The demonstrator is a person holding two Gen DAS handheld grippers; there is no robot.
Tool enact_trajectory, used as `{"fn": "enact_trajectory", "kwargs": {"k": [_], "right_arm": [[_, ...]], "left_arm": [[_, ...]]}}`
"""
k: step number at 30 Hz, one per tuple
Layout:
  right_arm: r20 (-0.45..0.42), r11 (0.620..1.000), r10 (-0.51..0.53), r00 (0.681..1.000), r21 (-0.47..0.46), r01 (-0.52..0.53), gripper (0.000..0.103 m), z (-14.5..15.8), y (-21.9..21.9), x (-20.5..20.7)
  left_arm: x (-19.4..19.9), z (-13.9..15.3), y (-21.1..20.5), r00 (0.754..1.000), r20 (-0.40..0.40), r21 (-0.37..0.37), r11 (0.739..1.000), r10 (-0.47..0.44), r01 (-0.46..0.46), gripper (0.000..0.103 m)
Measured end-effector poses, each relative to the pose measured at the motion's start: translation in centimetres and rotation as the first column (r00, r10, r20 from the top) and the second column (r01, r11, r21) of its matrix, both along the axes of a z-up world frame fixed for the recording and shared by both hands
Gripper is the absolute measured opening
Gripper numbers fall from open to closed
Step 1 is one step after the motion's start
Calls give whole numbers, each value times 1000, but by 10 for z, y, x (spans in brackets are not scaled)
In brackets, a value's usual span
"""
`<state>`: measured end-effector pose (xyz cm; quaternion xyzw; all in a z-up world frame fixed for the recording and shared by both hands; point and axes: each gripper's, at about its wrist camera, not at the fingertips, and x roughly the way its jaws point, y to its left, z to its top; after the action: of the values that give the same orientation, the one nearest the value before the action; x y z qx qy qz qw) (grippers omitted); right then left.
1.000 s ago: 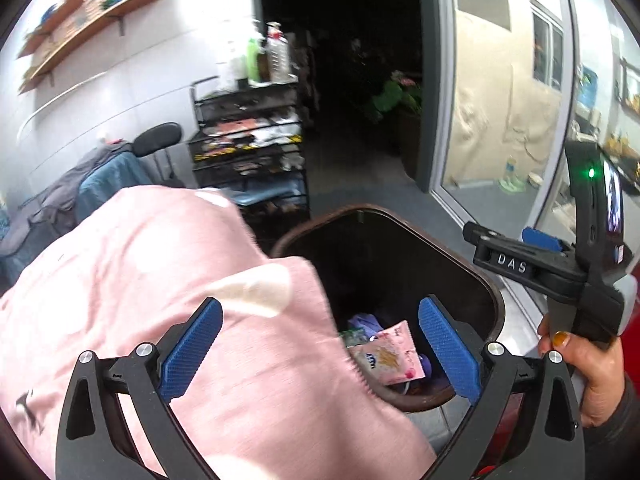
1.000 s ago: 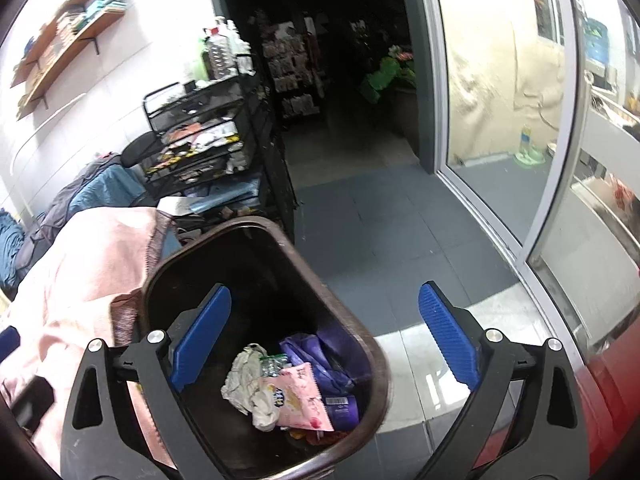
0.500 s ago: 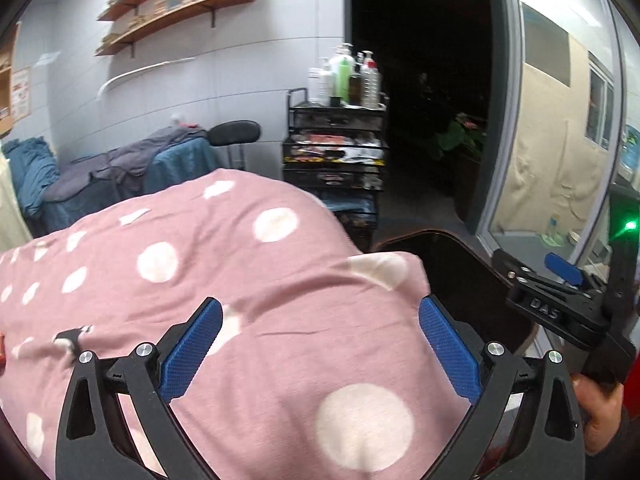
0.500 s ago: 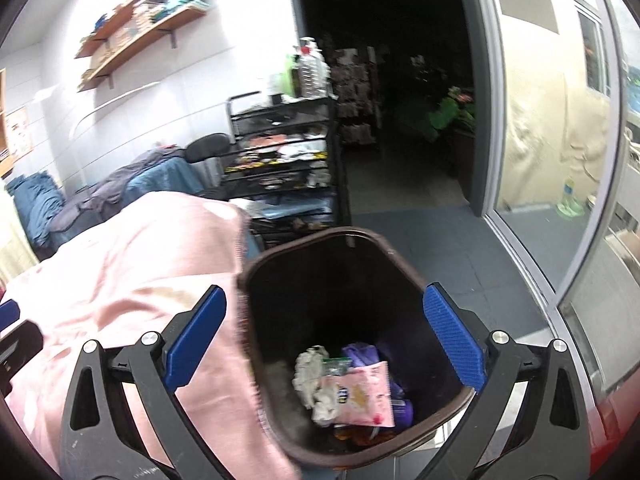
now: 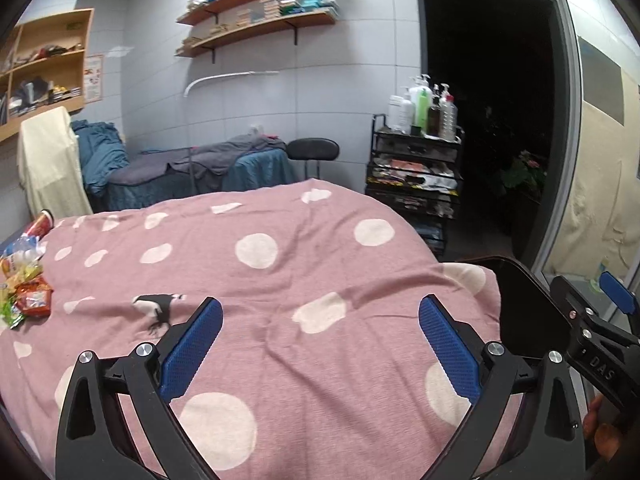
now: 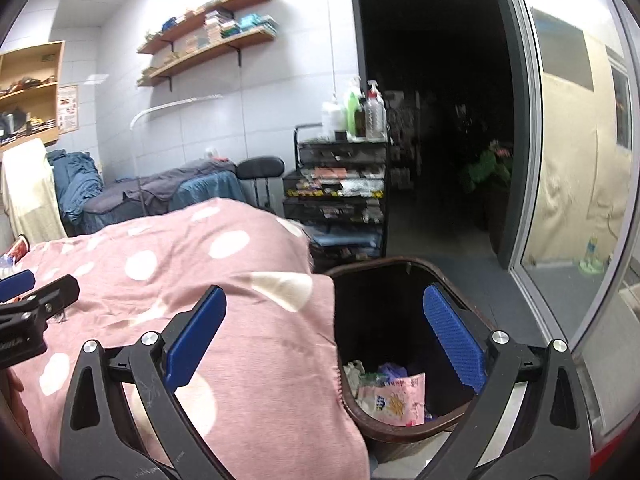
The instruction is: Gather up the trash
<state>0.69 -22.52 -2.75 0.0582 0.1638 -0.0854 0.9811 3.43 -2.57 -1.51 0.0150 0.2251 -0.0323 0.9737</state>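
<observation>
A dark brown trash bin (image 6: 400,268) stands at the foot of a bed, holding a pink wrapper (image 6: 394,400), crumpled paper and purple bits. Its rim also shows in the left wrist view (image 5: 520,280). Snack wrappers (image 5: 24,288) and a red cup (image 5: 40,224) lie on the pink polka-dot blanket (image 5: 280,280) at far left. My left gripper (image 5: 320,344) is open and empty above the blanket. My right gripper (image 6: 326,344) is open and empty, over the blanket's edge and the bin. The right gripper also shows in the left wrist view (image 5: 592,320).
A black wire cart (image 6: 340,184) with bottles stands behind the bed next to a dark doorway (image 6: 432,120). A black stool (image 5: 312,148) and a second bed with blue and grey covers (image 5: 192,168) lie beyond. A glass door (image 6: 580,160) runs along the right.
Both grippers have tilted up and swung left, away from the bin and towards the bed. The wrappers at the blanket's far left have come into the left view.
</observation>
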Motion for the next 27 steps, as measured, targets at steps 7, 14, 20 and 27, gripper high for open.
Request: {"fn": "enact_trajectory", "kwargs": {"k": [7, 14, 20, 27], "right_arm": [[45, 999, 39, 998, -15, -39, 97, 5, 18, -13], [66, 998, 62, 996, -14, -61, 97, 9, 25, -21], [71, 998, 63, 995, -13, -63, 97, 10, 24, -22], [70, 998, 61, 996, -5, -60, 97, 9, 21, -22]], "left_arm": [[-15, 0, 13, 998, 39, -10, 999, 52, -51, 98], [-20, 1, 16, 996, 65, -11, 998, 65, -65, 98], [-20, 2, 17, 995, 71, -16, 998, 67, -66, 98], [-20, 2, 18, 995, 72, -18, 998, 65, -64, 98]]}}
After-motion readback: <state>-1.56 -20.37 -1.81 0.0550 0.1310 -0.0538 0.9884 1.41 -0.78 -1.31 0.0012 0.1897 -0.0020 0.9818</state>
